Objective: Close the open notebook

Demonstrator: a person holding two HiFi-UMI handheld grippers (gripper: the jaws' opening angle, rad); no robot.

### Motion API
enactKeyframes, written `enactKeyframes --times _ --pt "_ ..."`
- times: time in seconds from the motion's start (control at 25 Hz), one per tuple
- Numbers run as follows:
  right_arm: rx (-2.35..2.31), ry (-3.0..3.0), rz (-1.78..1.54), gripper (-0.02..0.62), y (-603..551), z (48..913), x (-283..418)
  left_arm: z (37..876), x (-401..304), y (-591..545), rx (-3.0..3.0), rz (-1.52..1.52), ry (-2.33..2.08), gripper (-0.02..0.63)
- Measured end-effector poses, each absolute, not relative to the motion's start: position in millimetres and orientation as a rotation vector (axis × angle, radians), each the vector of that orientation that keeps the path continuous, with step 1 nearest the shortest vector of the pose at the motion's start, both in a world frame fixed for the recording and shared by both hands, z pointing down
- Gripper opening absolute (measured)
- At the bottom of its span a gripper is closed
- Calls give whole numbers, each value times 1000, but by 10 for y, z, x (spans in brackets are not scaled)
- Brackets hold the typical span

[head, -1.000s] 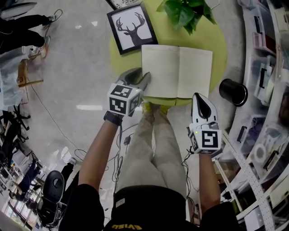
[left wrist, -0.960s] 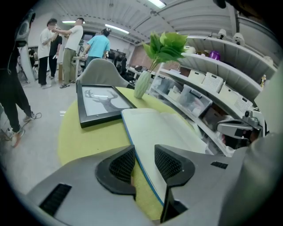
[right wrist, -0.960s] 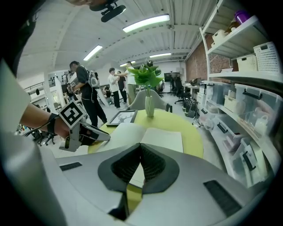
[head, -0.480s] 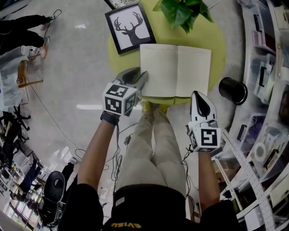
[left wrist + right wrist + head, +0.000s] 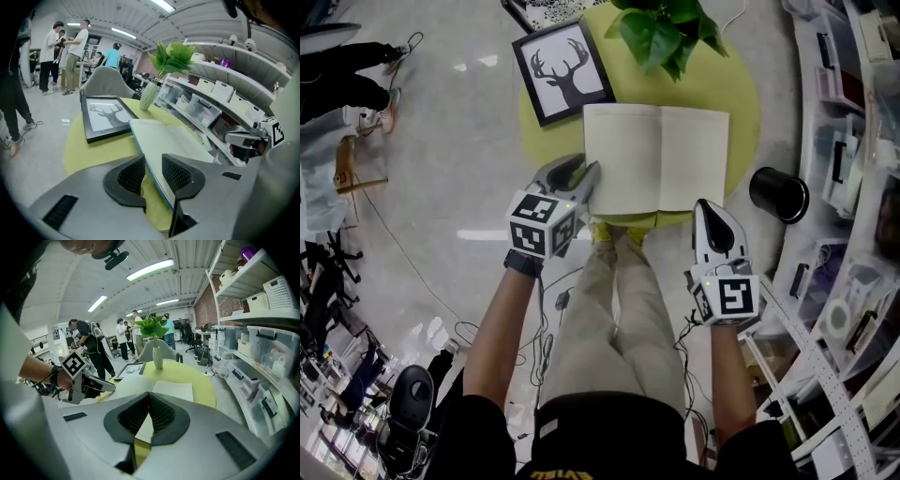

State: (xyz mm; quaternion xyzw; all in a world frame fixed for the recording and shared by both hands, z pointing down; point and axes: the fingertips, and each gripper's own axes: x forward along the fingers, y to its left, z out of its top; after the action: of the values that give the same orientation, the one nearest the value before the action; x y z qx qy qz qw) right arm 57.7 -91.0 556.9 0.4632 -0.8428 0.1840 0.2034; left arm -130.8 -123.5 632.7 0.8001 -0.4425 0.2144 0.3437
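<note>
The open notebook (image 5: pixel 656 157) lies flat with blank cream pages on the round yellow-green table (image 5: pixel 736 84). My left gripper (image 5: pixel 589 180) is at its near left corner. In the left gripper view the notebook's blue-edged cover (image 5: pixel 161 187) runs between the two pads. The jaws have just been closing, and a gap still shows beside the cover. My right gripper (image 5: pixel 713 208) hovers just off the notebook's near right corner, jaws together and holding nothing. Its own view shows the notebook (image 5: pixel 161 389) ahead.
A framed deer picture (image 5: pixel 562 80) lies left of the notebook, and a potted plant (image 5: pixel 661 33) stands behind it. A black cup (image 5: pixel 779 194) stands on the floor to the right, next to curved shelving (image 5: pixel 853 141). People (image 5: pixel 65 51) stand far off.
Both grippers keep their places at the notebook's near corners. The whole head view has slid slightly up and to the left. The notebook lies as before.
</note>
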Motion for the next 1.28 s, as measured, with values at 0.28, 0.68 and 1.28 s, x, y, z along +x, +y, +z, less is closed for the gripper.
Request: enactKeyframes --times 0.28,0.68,1.28 --pt "1281 -2385 513 2 -885 5523 531 6196 -1288 -1246 2073 505 -1166 112" --pt "1289 -2405 518 0 -868 5492 549 5965 -1205 -1279 2096 522 -1204 95" --pt "1326 -2393 540 1 -793 5513 614 5739 -1056 -1307 2116 450 -1246 81"
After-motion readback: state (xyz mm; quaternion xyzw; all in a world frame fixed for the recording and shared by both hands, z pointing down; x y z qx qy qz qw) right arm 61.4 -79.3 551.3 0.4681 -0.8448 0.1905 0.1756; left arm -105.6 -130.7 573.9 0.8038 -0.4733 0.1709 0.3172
